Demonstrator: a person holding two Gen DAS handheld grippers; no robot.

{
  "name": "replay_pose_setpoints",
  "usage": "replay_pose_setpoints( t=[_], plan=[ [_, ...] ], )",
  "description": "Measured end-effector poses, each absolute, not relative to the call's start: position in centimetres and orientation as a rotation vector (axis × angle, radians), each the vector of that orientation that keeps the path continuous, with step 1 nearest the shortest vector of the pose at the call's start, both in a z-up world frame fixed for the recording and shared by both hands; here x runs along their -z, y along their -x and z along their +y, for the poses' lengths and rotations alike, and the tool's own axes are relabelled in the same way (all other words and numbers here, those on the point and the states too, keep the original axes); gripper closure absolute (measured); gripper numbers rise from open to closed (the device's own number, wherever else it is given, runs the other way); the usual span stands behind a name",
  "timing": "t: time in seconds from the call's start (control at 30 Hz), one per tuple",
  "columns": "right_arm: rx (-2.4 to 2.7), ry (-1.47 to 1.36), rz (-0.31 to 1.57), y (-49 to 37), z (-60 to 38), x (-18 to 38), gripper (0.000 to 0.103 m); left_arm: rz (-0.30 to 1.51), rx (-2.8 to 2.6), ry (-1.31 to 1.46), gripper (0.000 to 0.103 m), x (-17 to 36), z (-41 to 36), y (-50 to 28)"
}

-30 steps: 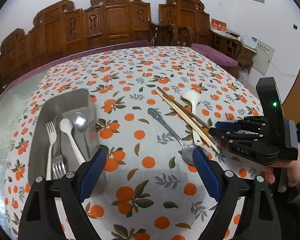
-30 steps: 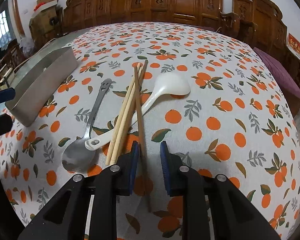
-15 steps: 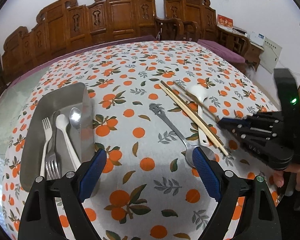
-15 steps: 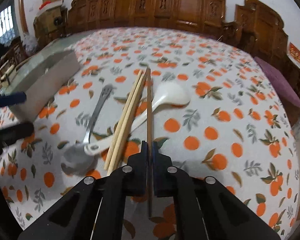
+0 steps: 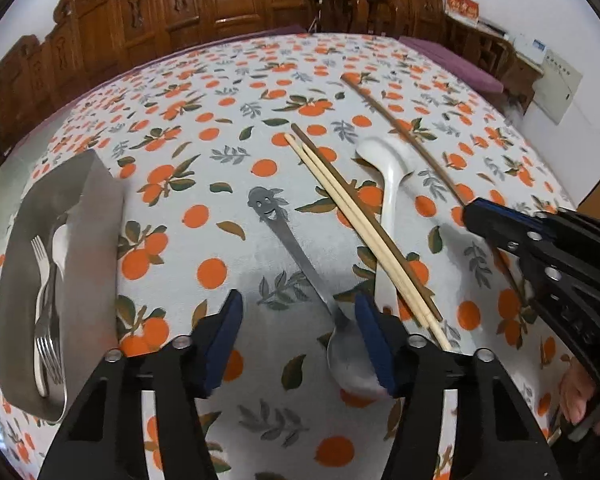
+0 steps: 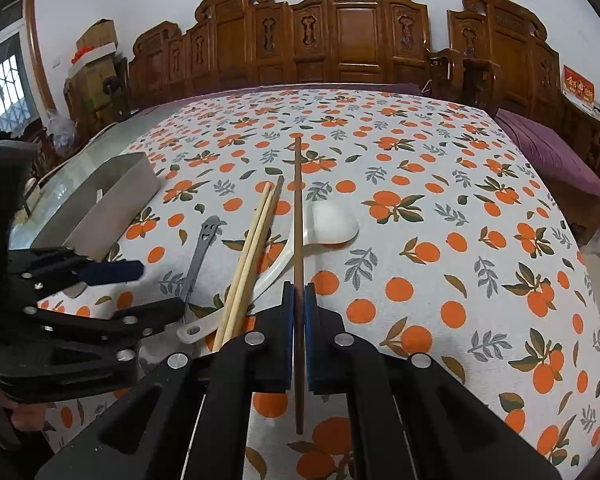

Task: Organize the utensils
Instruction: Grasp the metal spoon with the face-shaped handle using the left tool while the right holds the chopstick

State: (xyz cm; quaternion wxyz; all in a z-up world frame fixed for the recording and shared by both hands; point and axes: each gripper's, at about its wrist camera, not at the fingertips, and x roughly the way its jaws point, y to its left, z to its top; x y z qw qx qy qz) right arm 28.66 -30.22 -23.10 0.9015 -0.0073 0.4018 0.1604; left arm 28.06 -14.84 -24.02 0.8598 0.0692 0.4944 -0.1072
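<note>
My right gripper (image 6: pixel 299 292) is shut on a dark brown chopstick (image 6: pixel 298 216) and holds it lifted above the table; the chopstick also shows in the left wrist view (image 5: pixel 404 132). My left gripper (image 5: pixel 300 312) is open, low over the metal spoon (image 5: pixel 300 264) with a smiley handle, its jaws either side of the spoon's neck. Beside it lie two pale chopsticks (image 5: pixel 352 220), one more dark chopstick (image 5: pixel 388 248) and a white ceramic spoon (image 5: pixel 388 184). A steel tray (image 5: pixel 96 216) at the left holds forks and spoons.
The table has an orange-print cloth (image 6: pixel 440 208). Carved wooden chairs (image 6: pixel 356 40) stand along the far side. The tray also shows in the right wrist view (image 6: pixel 112 204). A purple cushion (image 6: pixel 548 152) lies at the right.
My right gripper closed on the dark chopstick and lifted it off the pile. My left gripper moved forward and down over the metal spoon, still open.
</note>
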Motion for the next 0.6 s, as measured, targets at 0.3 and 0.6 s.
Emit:
replay_pose_setpoints(
  t=[0.3, 0.6],
  plan=[
    [-0.340, 0.000, 0.830, -28.8, -30.3, 23.1, 0.097, 1.098, 0.224, -0.137, 0.076, 24.6, -15.4, -29.1],
    [-0.344, 0.007, 0.831, -28.7, -29.7, 23.1, 0.097, 1.149, 0.208, -0.122, 0.092, 24.5, -13.7, -29.6]
  ],
)
